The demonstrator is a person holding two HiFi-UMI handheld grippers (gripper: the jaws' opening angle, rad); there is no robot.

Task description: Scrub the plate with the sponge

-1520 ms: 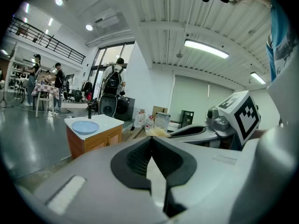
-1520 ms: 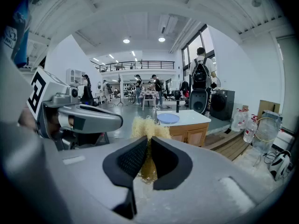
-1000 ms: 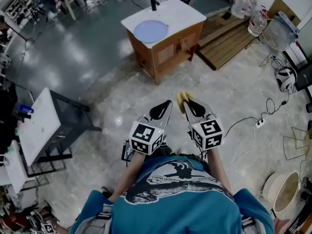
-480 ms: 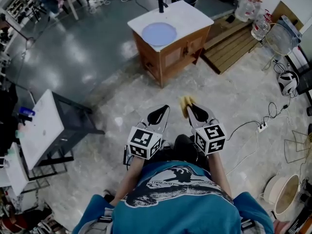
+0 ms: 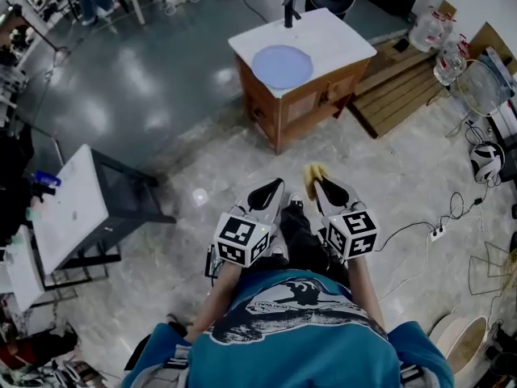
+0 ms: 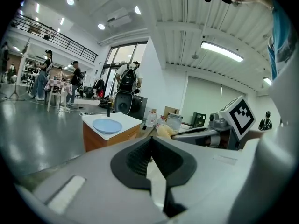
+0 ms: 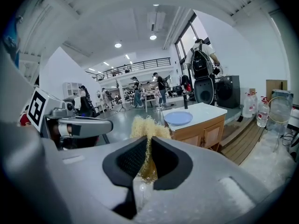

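A pale blue plate (image 5: 282, 65) lies on the white top of a wooden cabinet (image 5: 300, 111) ahead, also visible as the plate (image 6: 107, 125) and the plate (image 7: 178, 118) in the two gripper views. My right gripper (image 5: 320, 183) is shut on a yellow fibrous sponge (image 5: 313, 172), whose tuft (image 7: 147, 127) sticks out past the pads. My left gripper (image 5: 271, 188) is shut with nothing in it; its pads (image 6: 140, 157) meet. Both grippers hang over the floor, well short of the cabinet.
A black tap (image 5: 288, 11) stands at the cabinet's far edge. A white table on a dark frame (image 5: 73, 204) is at the left. Wooden pallets (image 5: 408, 91), water bottles (image 5: 443, 43) and cables (image 5: 436, 229) lie to the right. People stand in the far background.
The cabinet with the plate has slid right and lower in the head view, looking slightly nearer. Both grippers keep their pose, the sponge still held.
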